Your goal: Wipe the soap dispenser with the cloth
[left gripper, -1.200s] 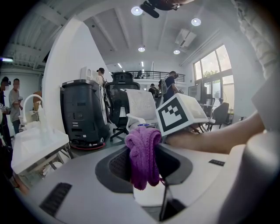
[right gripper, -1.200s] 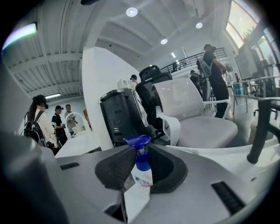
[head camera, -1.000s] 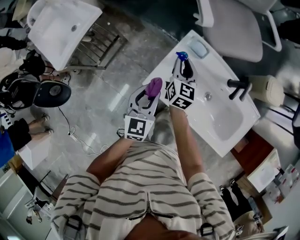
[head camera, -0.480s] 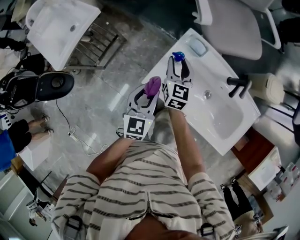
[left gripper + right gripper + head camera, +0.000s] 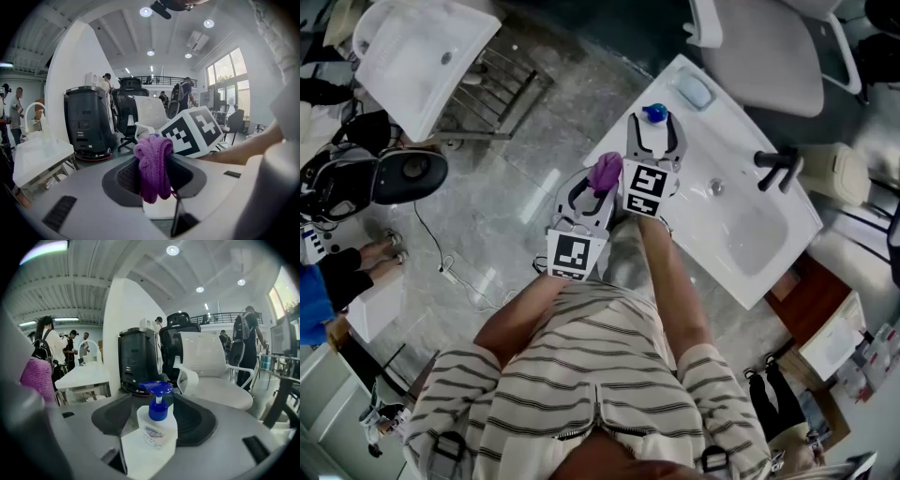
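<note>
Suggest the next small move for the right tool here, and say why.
Probably close the right tool on the white plastic soap dispenser with the blue pump to steady it. Its jaws have just been opening and stand apart around the bottle on the white sink, not touching it, while the left tool holds the purple knitted cloth beside it, ready to wipe.

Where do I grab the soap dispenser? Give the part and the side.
Probably by its white body below the blue pump, coming level from the label side: the soap dispenser stands upright and the pump is narrow.
</note>
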Tool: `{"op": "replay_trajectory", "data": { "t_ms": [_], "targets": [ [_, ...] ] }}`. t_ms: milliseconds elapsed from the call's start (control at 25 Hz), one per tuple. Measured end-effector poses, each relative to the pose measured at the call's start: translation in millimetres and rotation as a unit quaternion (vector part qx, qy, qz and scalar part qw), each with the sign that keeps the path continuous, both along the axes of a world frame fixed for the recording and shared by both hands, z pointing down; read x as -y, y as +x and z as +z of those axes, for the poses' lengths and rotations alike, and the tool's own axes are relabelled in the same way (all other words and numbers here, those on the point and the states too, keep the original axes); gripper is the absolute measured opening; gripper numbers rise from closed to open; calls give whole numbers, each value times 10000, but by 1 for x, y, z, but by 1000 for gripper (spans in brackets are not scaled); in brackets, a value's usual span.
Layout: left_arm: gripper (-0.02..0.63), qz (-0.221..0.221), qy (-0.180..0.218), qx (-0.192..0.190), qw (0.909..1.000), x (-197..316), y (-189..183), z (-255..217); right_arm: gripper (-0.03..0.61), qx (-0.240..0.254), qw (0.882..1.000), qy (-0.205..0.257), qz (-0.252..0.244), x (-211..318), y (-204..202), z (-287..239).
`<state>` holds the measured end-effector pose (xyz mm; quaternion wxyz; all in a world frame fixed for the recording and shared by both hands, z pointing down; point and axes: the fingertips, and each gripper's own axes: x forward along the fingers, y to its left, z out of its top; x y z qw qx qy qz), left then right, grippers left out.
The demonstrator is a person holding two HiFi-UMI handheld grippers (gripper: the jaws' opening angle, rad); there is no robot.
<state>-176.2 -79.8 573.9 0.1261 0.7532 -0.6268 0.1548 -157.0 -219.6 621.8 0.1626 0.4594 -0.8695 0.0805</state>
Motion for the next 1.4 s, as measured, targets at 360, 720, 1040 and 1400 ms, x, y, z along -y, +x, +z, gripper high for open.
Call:
{"op": "replay_trajectory", "data": {
  "t_ms": [360, 720, 1040, 1400],
  "targets": [
    [133, 34, 79, -15, 10000, -2, 3, -6, 279, 296, 9995, -109, -22, -7, 12, -6],
    [132, 96, 285, -86, 9995, -4, 13, -29, 261, 556, 9984, -55, -111, -36, 38, -38],
    [132, 215, 530, -173, 9982, -9, 27, -59, 159, 757, 9970, 145, -59, -61, 63, -85],
    [130, 431, 780, -231, 9958, -9, 49, -104, 3, 1065, 9935, 376, 119, -85, 105, -144]
  ]
}}
